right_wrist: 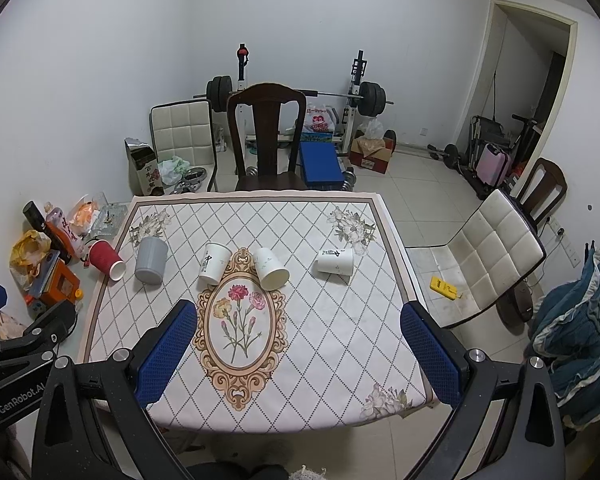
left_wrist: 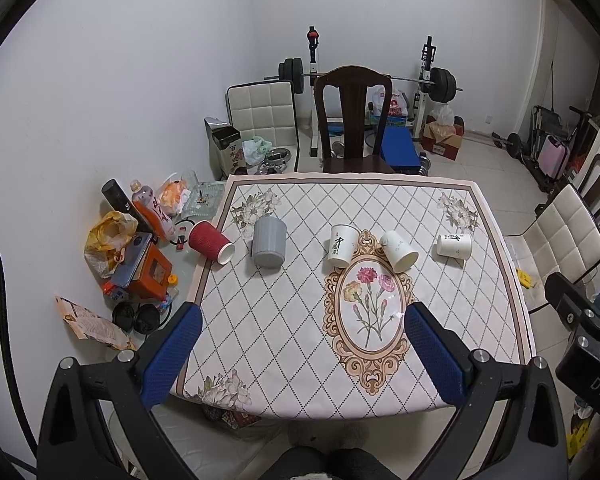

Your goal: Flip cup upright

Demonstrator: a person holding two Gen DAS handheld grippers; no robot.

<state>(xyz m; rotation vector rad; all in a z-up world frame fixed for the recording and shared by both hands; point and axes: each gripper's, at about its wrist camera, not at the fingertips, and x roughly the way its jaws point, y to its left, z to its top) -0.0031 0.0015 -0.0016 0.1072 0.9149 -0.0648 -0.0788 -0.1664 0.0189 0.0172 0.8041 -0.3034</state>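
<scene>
We hold both grippers, left (left_wrist: 300, 322) and right (right_wrist: 298, 318), spread wide and empty above the near table edge. Five cups in a far row: ribbed red paper cup (left_wrist: 211, 242), grey plastic cup (left_wrist: 269, 246), three white paper cups (left_wrist: 399, 251), none visibly righted; flipping not begun.

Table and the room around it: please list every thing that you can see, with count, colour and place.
red cup: 1, red, lying at table's left edge
grey cup: 1, grey, right of the red one
paper cups: 3, white, in a row across the table
tablecloth: 1, cream with flowers, on table
wooden chair: 1, dark brown, behind table
barbell rack: 1, white, at far wall
left gripper: 1, blue pads, open above table
right gripper: 1, blue pads, open above table
</scene>
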